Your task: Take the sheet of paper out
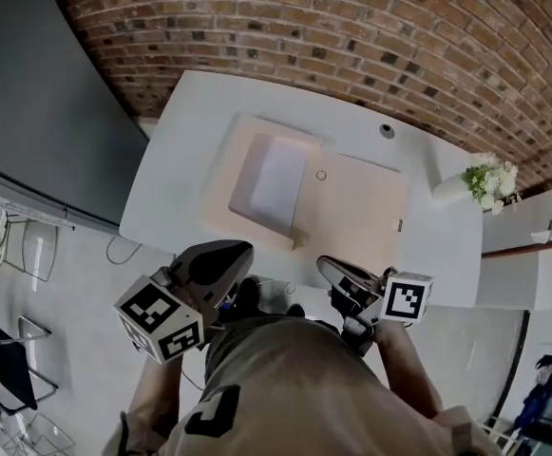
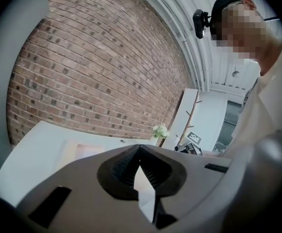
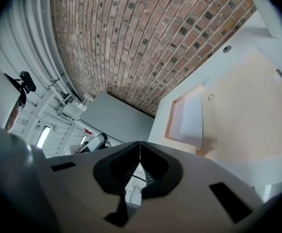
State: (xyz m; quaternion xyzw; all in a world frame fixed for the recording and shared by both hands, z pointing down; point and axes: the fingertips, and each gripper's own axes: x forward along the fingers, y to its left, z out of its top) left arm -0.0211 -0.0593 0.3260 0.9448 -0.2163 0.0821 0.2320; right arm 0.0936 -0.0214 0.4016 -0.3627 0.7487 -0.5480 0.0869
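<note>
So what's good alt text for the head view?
Seen from above, a white sheet of paper lies in a shallow pale tray on a white table by a brick wall. A person holds the left claw and right claw, both shut and empty, near its front edge.

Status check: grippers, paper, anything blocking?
Left gripper and right gripper shut, empty, short of the table. Sheet of paper flat in the tray, untouched. Nothing on top of it.

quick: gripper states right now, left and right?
Left gripper: closed, holding nothing.
Right gripper: closed, holding nothing.
</note>
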